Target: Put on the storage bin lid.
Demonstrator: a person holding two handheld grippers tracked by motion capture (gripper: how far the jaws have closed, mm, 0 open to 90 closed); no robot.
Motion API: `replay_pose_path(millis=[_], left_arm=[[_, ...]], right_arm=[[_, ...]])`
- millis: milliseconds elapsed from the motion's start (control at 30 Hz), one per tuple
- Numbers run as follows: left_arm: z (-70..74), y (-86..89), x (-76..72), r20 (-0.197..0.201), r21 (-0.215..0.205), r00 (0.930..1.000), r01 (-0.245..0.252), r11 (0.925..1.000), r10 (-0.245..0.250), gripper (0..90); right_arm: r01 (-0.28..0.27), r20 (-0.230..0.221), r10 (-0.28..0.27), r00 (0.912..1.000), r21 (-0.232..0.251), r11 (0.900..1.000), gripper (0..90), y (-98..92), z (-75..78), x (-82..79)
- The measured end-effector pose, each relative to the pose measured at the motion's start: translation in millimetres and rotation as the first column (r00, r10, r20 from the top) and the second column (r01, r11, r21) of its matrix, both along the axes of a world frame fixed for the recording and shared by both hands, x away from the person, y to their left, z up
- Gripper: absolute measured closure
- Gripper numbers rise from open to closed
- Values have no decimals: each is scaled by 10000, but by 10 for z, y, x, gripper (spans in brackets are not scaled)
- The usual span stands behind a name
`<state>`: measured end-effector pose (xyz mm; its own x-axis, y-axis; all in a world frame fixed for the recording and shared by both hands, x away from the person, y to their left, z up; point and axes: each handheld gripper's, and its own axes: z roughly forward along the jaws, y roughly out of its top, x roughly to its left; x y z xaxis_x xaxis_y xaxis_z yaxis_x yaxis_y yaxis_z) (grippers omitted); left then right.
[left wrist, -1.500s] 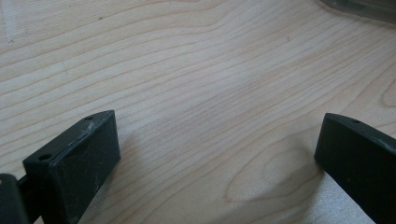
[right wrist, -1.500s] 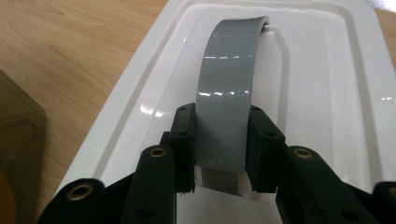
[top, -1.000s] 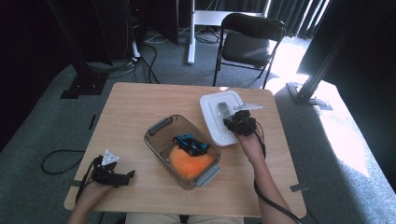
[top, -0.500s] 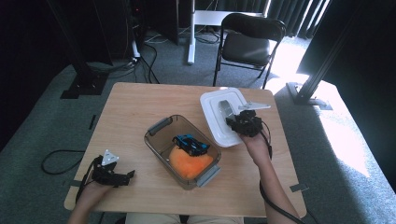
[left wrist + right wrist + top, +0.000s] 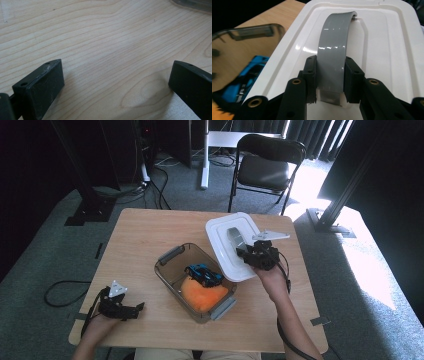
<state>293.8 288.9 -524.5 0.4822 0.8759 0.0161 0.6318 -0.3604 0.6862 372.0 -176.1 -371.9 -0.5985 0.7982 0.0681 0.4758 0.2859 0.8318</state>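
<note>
On table: one lid (image 5: 227, 237) | right hand-held gripper (image 5: 329, 75) clamps its grey handle (image 5: 335, 42) | left hand-held gripper (image 5: 116, 82) agape, empty

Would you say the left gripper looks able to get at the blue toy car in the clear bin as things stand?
Probably yes. The left gripper rests open on the table, holding nothing; the clear bin is uncovered, since the right gripper holds the white lid by its grey handle. The blue toy car lies exposed atop an orange thing.

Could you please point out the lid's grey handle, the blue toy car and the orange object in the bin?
grey handle (image 5: 334, 45), right gripper view, arched middle.
blue toy car (image 5: 203, 274), high view, roof.
orange object (image 5: 202, 293), high view, top surface.
</note>
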Motion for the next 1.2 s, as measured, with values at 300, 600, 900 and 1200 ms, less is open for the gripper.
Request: replay_pose_path(millis=[300,600,900,1200], left_arm=[[0,1,3,7,7,10000,6,10000,-6,5],[-1,-1,2,8,-7,10000,-4,10000,4,5],[1,1,2,-25,-4,10000,12,10000,-12,5],[1,1,2,-28,-2,10000,14,10000,-14,5]], right_arm=[[-800,125,797,9967,194,9966,676,225,87,-204],[-1572,-78,1573,9875,91,9875,676,496,31,-328],[-2610,-513,2597,9643,-203,9651,676,772,-77,-400],[-3332,-877,3312,9395,-92,9428,676,891,-140,-428]])
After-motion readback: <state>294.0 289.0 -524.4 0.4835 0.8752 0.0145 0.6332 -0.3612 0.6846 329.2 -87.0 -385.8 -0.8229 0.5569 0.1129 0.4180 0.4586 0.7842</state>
